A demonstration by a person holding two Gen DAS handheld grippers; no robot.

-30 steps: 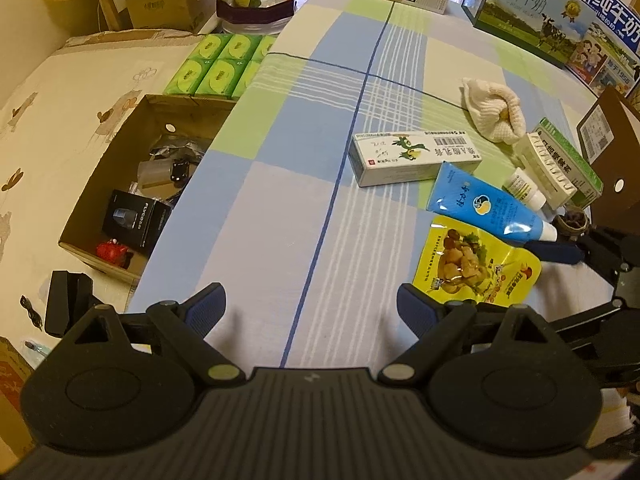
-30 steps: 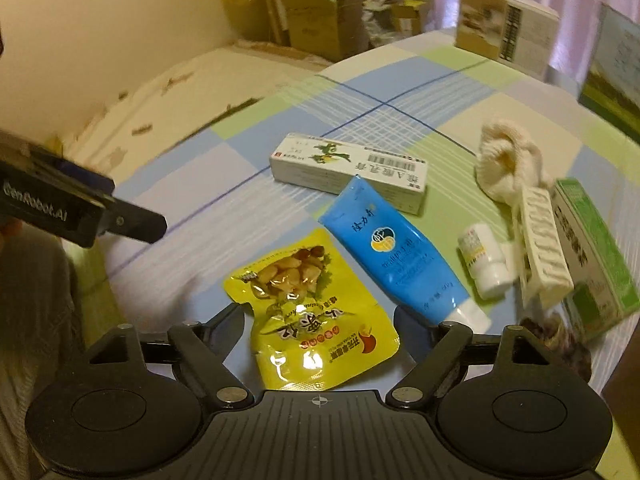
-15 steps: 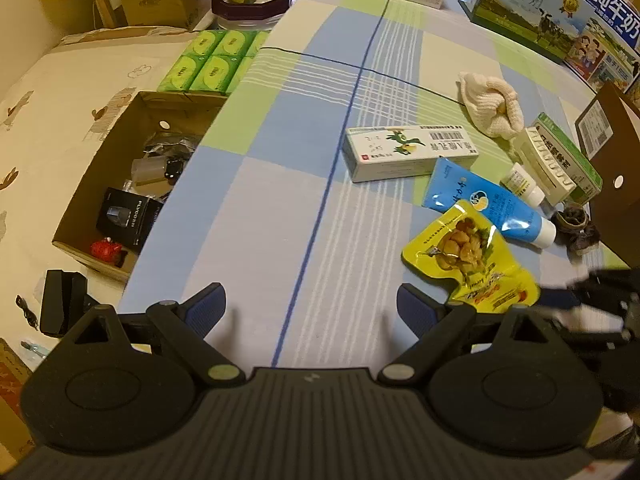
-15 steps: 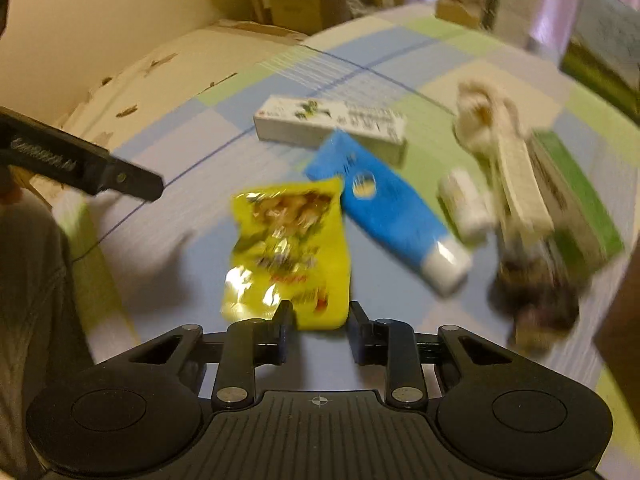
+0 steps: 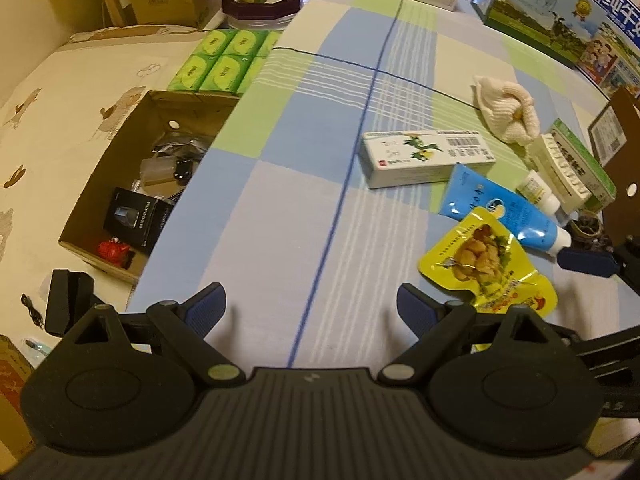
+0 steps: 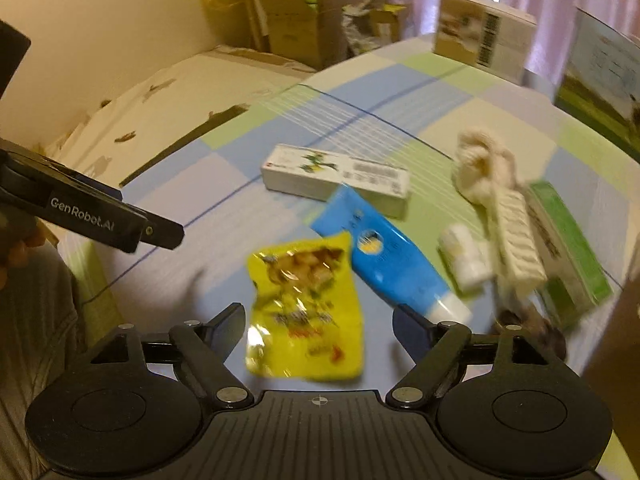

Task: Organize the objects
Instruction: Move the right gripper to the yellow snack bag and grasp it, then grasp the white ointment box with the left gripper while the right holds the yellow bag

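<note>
A yellow snack pouch (image 6: 308, 304) lies flat on the checked tablecloth (image 6: 224, 184), between the spread fingers of my right gripper (image 6: 320, 326), which is open and holds nothing. Its view is blurred. Beside the pouch lie a blue tube (image 6: 384, 256), a white medicine box (image 6: 336, 176) and a small white bottle (image 6: 464, 256). My left gripper (image 5: 312, 308) stands open over bare cloth, left of the pouch (image 5: 486, 268). One blue right-gripper fingertip (image 5: 584, 262) shows at the right edge.
A cream knitted cloth (image 5: 506, 110) and a green-and-white box (image 5: 580, 164) lie at the right. An open cardboard box (image 5: 100, 204) with odds and ends sits below the table's left edge, green packs (image 5: 220, 64) behind it. Milk cartons (image 5: 552, 20) line the far right.
My right gripper was open, closed at the pouch's near edge half a second ago, and is open again. The pouch has shifted and turned slightly. The left gripper stayed open.
</note>
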